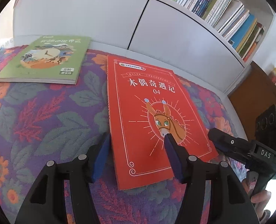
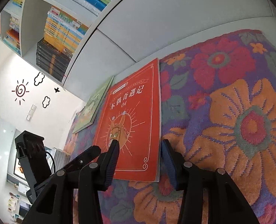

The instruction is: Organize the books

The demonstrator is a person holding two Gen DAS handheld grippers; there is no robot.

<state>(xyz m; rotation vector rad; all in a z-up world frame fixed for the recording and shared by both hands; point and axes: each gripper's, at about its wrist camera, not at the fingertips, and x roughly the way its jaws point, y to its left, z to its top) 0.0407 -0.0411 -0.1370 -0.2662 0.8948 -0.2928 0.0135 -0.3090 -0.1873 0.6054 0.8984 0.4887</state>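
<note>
Right wrist view: green book (image 2: 93, 104) half hidden behind red book (image 2: 136, 123).

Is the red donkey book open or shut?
Shut. The red book lies flat on the flowery cloth with its front cover up, and no inside pages show.

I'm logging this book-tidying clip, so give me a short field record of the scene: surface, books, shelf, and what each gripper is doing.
surface: floral cloth
red book: lies flat, cover up, on the cloth
green book: lies flat, apart from the red book, on its far left
shelf: white, rows of upright books above closed cabinet doors
left gripper: open, straddling the red book's left edge
right gripper: open, straddling the red book's right edge
held: nothing gripped yet
</note>
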